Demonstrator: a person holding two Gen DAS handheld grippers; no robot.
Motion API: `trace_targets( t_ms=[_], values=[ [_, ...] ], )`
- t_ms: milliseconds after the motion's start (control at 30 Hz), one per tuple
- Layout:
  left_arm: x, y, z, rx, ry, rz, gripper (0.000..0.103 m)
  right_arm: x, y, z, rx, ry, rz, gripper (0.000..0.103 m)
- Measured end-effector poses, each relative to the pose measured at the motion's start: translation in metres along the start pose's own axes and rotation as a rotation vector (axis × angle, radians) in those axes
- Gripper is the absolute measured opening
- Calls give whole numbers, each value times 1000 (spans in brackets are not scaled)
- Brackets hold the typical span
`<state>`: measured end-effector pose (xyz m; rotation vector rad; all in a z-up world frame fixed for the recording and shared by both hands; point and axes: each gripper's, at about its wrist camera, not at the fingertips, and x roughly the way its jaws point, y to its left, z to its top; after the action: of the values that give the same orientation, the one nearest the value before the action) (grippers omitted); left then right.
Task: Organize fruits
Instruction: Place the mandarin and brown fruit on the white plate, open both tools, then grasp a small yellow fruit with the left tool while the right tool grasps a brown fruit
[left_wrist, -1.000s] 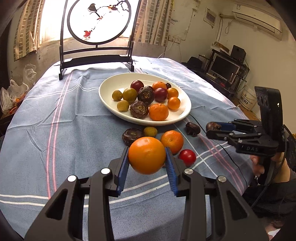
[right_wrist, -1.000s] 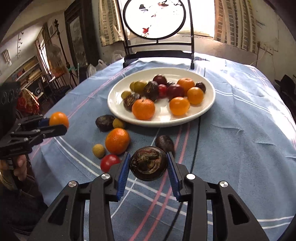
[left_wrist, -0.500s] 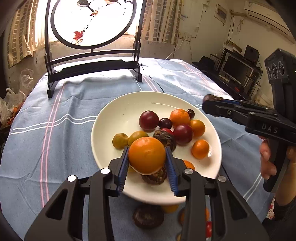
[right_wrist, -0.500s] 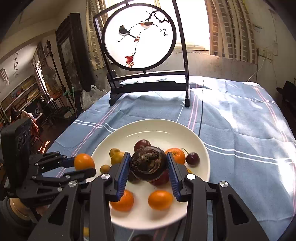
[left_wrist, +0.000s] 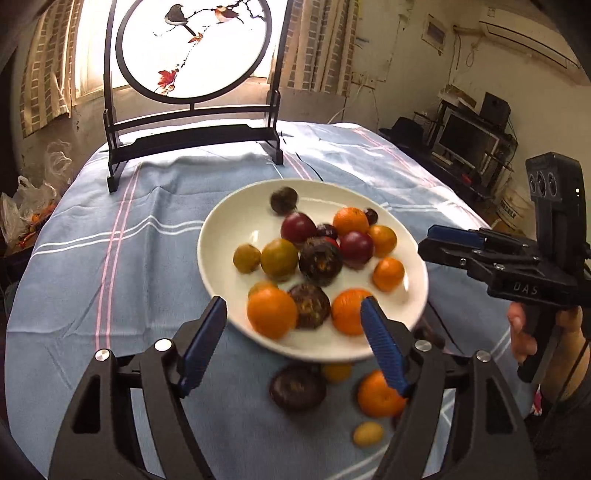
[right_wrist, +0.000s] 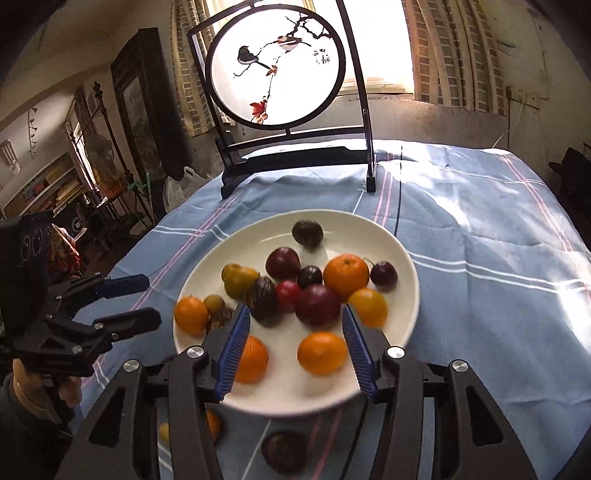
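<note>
Nearest the left wrist camera, the left black gripper with blue ribbed pads stands spread wide with nothing between its fingers, poised over the near rim of the shallow white ceramic plate. Under it, on the blue striped tablecloth near the near edge, lie a dark brown wrinkled fruit, a loose orange tangerine and a small yellow fruit. Just beyond its fingertips, inside the plate's near rim, sits a blurred round orange beside another dark wrinkled fruit. The right black gripper with blue pads is likewise wide apart and empty above the plate's near rim, with an orange tangerine showing between its fingers. Farther in, the plate holds a cluster of plums, oranges and green fruits; a lone dark round fruit rests near the far rim, apart from the rest. Beyond the plate, at the far edge, stands a black-framed round painted screen with birds.
</note>
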<state>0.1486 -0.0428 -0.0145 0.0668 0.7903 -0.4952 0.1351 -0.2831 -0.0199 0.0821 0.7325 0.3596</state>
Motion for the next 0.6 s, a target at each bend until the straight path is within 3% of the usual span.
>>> trace_targets(
  t_ms=[167, 267, 333, 400, 500, 600],
  values=[
    [-18, -33, -55, 129, 60, -6, 73, -27, -6, -54, 47, -8, 21, 54],
    [-14, -51, -78, 186, 94, -7, 70, -31, -9, -65, 74, 0, 54, 54],
    [-6, -58, -84, 201, 116, -4, 57, -32, -9, -66, 77, 1, 56, 54],
    [2, -59, -84, 179, 134, -19, 50, -28, -11, -67, 89, 25, 63, 54],
    [13, -60, -82, 159, 148, -11, 47, -30, -13, -69, 105, 15, 68, 54],
    [21, -63, -81, 158, 172, -31, 30, -29, -15, -70, 116, 25, 81, 54]
  ],
)
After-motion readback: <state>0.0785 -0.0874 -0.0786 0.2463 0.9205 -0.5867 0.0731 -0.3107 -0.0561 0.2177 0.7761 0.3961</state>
